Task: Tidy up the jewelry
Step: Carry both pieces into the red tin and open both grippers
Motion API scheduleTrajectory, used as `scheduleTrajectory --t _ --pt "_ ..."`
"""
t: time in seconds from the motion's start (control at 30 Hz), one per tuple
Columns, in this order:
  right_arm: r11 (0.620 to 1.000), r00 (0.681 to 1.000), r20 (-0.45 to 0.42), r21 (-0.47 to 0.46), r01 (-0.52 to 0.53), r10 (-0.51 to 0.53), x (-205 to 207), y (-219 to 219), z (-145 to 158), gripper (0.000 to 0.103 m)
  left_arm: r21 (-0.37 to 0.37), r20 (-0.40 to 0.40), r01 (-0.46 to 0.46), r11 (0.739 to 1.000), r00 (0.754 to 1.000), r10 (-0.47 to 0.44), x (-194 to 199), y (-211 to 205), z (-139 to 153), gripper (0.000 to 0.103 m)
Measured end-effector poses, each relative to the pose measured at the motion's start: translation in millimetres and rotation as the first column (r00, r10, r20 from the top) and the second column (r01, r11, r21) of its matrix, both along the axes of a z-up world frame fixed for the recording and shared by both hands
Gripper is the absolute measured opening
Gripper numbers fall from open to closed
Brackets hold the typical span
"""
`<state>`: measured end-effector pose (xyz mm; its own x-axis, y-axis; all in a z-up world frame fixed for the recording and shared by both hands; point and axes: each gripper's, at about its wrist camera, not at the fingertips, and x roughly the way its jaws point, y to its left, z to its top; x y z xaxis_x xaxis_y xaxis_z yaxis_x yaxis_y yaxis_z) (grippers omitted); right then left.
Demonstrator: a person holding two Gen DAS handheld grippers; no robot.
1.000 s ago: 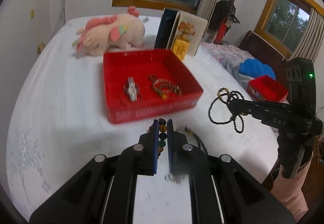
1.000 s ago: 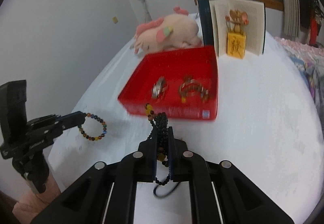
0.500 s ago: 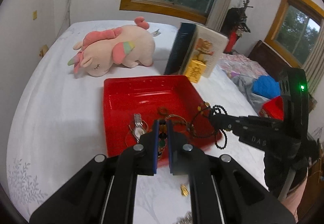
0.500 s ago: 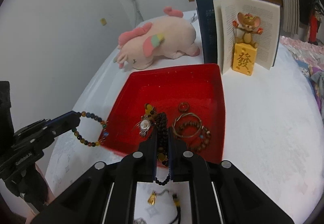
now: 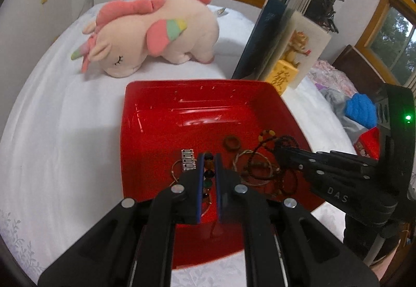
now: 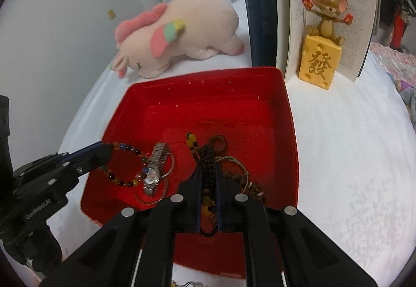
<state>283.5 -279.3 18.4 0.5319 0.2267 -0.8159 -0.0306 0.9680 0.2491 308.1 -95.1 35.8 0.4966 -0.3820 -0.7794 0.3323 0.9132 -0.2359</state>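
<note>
Over on the left, the left gripper (image 6: pixel 108 150) has its fingers (image 5: pixel 200 178) clenched on a multicolored bead bracelet (image 6: pixel 124 167), and the loop hangs out past the fingertips over the near left part of the red tray (image 6: pixel 260 79). Just past that loop, a silver watch (image 6: pixel 153 170) lies on the tray floor with a thin wire ring around it.

Moving right, the right gripper (image 6: pixel 209 172) also has its fingers (image 6: pixel 193 183) squeezed tight, on a dark bead necklace (image 6: pixel 208 157). The strand runs between them, with a couple of yellow beads sticking out ahead and a short bit dangling behind. Right of those fingers there's a gold bangle (image 6: pixel 239 165) and a brown bead bracelet (image 6: pixel 249 183) piled in the tray, plus a small brown ring (image 6: pixel 218 140) just beyond the tips.

Farther out, past the tray on the white bed (image 6: pixel 351 144), a pink plush unicorn (image 6: pixel 182 29) lies ahead to the left, while an open book (image 6: pixel 299 14) stands ahead to the right with a mouse figurine (image 6: pixel 325 19) on a yellow block in front of it.
</note>
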Motion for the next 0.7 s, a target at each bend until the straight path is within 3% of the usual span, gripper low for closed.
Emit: scheduleTrajectory --t 0.27,0.33,0.37,0.43,0.5,0.63,0.7 --pt "0.999 0.999 -0.034 -0.03 0.014 -0.015 12 -5 -16 0.01 0.038 -0.029 -0.009 0.999 1.0 0.01 17 -3 -18 0.006" --pt "0.999 0.999 -0.03 -0.029 0.019 -0.02 13 -4 -16 0.015 0.03 -0.046 -0.003 1.0 0.999 0.004 19 -2 -21 0.007" --pt "0.999 0.999 -0.018 -0.038 0.026 -0.027 11 -5 -14 0.027 0.019 -0.062 0.002 1.0 0.998 -0.001 21 -1 -23 0.008" --pt "0.998 0.999 0.01 -0.053 0.039 -0.038 7 -5 -9 0.037 0.005 -0.073 0.003 1.0 0.997 -0.003 21 2 -24 0.015" --pt "0.998 0.999 0.028 -0.052 0.039 -0.038 3 -5 -2 0.037 0.002 -0.064 -0.003 1.0 0.998 0.003 19 4 -21 0.035" --pt "0.999 0.998 0.06 -0.038 0.036 -0.034 -7 -6 10 0.037 0.013 -0.017 -0.012 1.0 1.0 0.012 8 6 -9 0.039" --pt "0.999 0.997 0.074 -0.034 0.028 -0.026 -13 -5 16 0.037 0.006 0.008 -0.009 1.0 1.0 0.009 -1 7 0 0.046"
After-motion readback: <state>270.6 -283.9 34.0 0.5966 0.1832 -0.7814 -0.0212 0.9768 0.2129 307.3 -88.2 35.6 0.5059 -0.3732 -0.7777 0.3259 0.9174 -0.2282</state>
